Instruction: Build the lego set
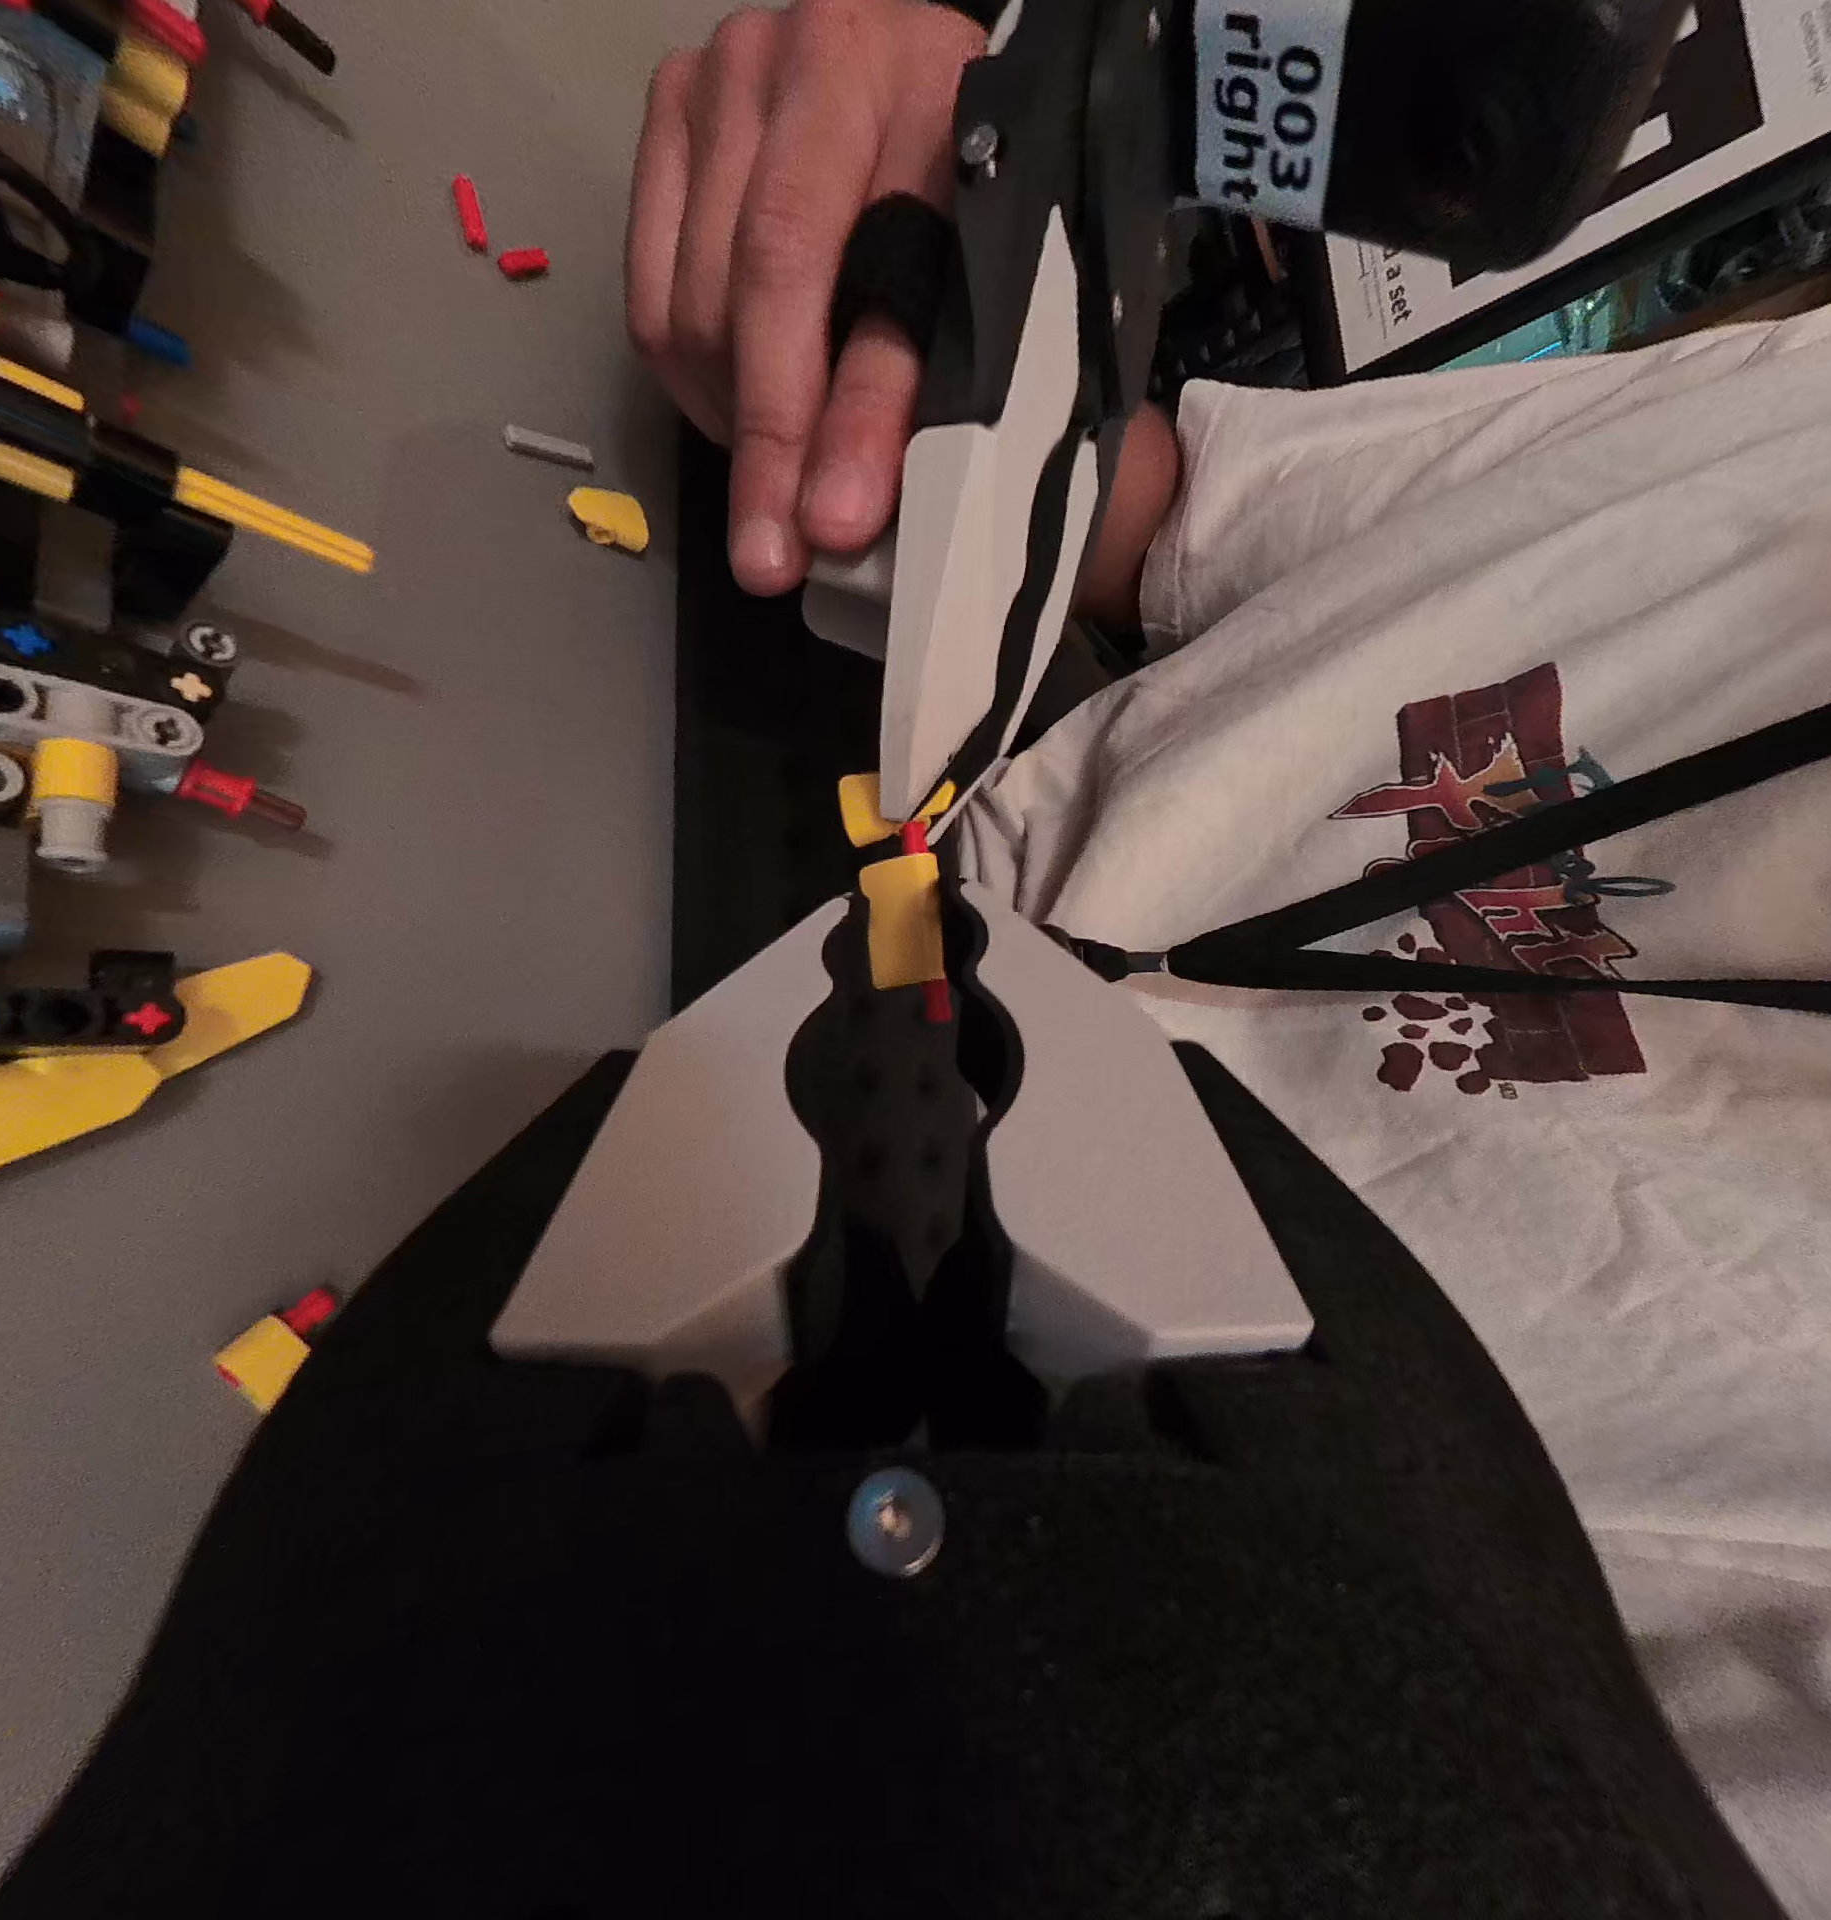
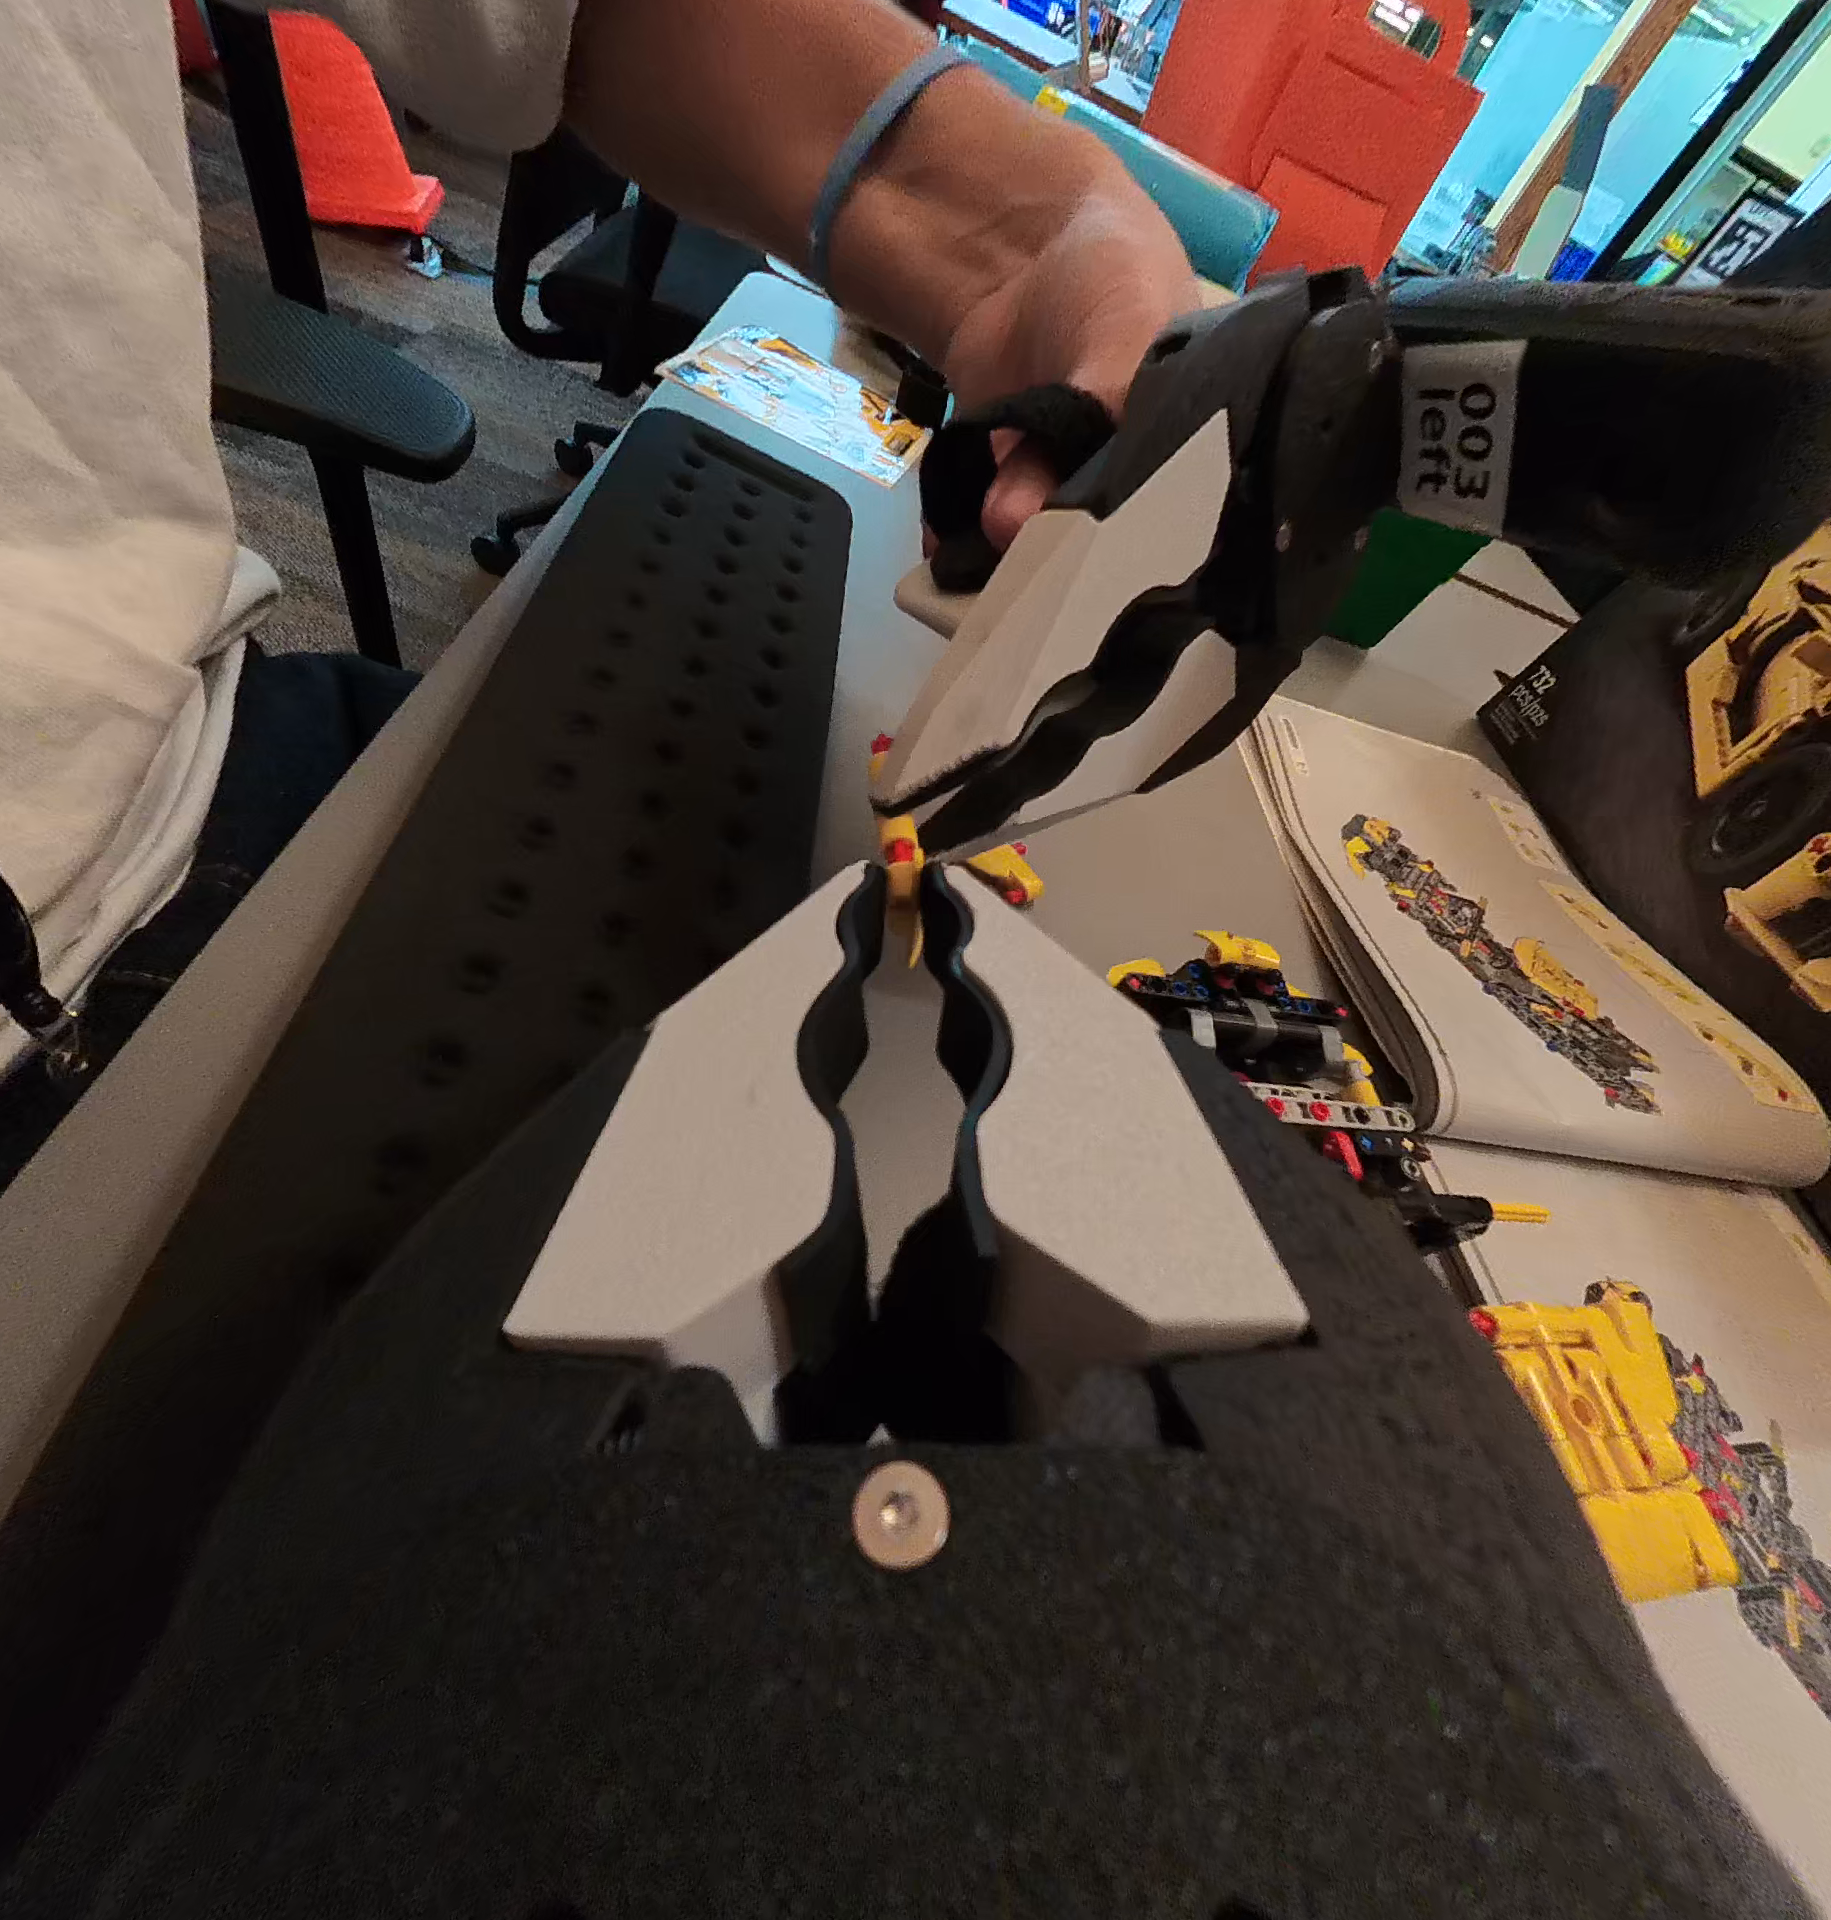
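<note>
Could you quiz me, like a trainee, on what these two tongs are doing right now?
1. True or false: the left tongs are shut on a yellow piece with a red pin.
2. What do the right tongs grip? A) a blue wheel B) a small yellow piece C) nothing
3. Fill in: the open instruction booklet lies on the ____.

Key: 1 true; 2 B; 3 table.

Prob. office/lab: desk [image 2: 869, 644], swivel chairs [image 2: 350, 395], glass partitions [image 2: 1659, 135].
</note>
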Tool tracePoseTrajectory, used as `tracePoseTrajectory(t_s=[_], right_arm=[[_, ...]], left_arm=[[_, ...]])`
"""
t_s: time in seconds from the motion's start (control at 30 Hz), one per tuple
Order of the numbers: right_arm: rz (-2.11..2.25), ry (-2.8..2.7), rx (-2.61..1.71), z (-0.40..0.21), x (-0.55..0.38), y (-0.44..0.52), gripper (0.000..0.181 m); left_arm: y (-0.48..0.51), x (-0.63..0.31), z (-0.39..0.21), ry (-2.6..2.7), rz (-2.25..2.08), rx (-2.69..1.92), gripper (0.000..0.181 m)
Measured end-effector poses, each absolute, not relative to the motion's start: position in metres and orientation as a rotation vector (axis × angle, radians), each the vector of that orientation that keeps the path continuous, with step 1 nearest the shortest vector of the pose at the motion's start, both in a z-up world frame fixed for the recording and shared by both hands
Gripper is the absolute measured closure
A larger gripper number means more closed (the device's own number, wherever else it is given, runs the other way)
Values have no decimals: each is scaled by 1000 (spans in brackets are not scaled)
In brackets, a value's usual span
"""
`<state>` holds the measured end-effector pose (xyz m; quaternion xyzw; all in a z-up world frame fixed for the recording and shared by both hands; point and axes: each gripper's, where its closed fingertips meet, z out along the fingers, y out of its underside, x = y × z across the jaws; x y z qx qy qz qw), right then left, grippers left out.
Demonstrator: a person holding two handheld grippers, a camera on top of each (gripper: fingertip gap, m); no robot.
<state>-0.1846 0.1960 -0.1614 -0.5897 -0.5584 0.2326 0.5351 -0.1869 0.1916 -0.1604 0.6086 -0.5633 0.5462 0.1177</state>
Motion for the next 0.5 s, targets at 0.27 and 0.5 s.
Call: tracePoseTrajectory(t_s=[0.27, 0.5], right_arm=[[568, -1427, -1400, -167, -184, 190, 175], [593, -1587, -1384, -174, -187, 180, 175]], left_arm=[[185, -186, -167, -1669, 1528, 1750, 169], [175, -189, -175, -1698, 1434, 1676, 169]])
